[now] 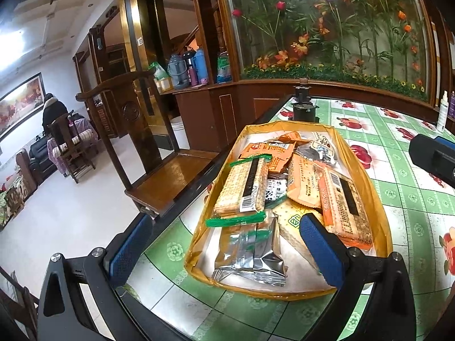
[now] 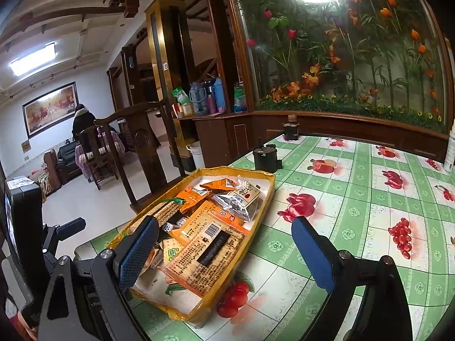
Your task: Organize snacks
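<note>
A shallow yellow tray (image 1: pixel 381 221) lies on the green checked table and holds several snack packs. Among them are a green-trimmed cracker pack (image 1: pixel 244 190), a silver foil pack (image 1: pixel 253 258) and an orange cracker pack (image 1: pixel 344 207). The tray also shows in the right wrist view (image 2: pixel 264 196), with the orange cracker pack (image 2: pixel 207 255) on top. My left gripper (image 1: pixel 224 247) is open and empty over the tray's near end. My right gripper (image 2: pixel 224 253) is open and empty above the tray's near right edge.
A dark wooden chair (image 1: pixel 159 176) stands at the table's left edge. Two small black jars (image 2: pixel 264 156) stand on the table beyond the tray. A white spray bottle (image 1: pixel 442 113) stands at the far right. The flowered tablecloth (image 2: pixel 369 199) spreads to the right.
</note>
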Demonstrator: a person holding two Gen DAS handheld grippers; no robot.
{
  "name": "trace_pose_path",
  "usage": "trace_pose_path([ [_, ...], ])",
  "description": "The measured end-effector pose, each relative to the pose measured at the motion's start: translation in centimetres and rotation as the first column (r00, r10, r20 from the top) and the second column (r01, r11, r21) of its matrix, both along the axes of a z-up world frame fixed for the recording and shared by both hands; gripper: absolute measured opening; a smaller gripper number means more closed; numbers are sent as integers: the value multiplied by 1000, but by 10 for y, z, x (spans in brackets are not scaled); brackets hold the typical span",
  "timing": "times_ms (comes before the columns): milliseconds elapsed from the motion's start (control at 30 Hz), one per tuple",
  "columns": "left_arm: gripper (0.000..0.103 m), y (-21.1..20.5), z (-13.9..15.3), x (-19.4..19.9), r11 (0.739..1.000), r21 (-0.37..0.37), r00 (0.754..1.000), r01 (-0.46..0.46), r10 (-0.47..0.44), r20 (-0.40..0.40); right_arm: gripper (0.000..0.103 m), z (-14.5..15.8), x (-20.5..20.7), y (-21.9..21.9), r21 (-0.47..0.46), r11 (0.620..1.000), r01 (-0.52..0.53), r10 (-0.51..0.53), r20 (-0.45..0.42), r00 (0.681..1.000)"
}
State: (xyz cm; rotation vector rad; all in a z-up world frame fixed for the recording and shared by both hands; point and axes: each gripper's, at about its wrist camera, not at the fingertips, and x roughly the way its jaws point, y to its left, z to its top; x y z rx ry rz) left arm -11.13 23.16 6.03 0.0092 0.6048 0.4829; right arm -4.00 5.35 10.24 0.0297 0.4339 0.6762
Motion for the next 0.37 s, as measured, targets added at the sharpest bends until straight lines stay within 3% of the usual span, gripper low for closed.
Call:
trace_pose_path([
  [200,103,6,0,-2,1000,-25,1000,-11,11,-12,97,-2,1,0,1,1000,2,-2,-4,1000],
  [367,103,5,2,-5,1000,-6,1000,-19,19,-10,97,-3,1,0,1,1000,4,-4,-4,1000],
])
